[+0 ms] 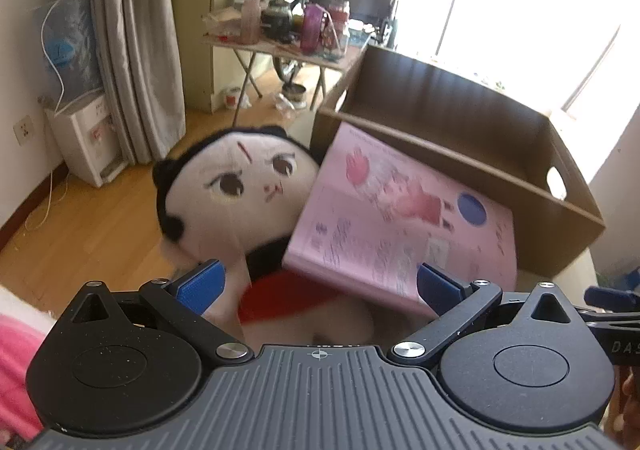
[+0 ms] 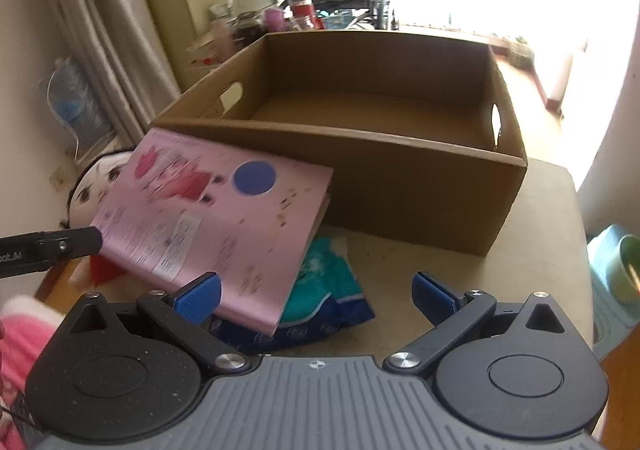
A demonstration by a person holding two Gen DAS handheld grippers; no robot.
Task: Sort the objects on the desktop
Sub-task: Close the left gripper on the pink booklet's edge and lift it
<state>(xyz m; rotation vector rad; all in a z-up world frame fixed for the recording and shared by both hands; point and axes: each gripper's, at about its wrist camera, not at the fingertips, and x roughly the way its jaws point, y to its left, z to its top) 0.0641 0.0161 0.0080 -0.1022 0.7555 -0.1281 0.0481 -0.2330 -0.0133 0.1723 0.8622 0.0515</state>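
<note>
Tabletop (image 2: 500, 250): pink book (image 2: 208, 217) tilted, long axis toward box (image 2: 400, 177); both grippers' fingers apart.

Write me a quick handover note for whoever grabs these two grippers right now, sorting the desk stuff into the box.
Left gripper: open, holds nothing, aimed at the plush doll.
Right gripper: open, holds nothing, over the teal and blue packet.
Pink book: tilted, lying over the doll and the packet, in front of the cardboard box.
Done: nothing visible in the box so far.
Left: book, doll and packet. The book lies on top, so it probably goes first.
</note>
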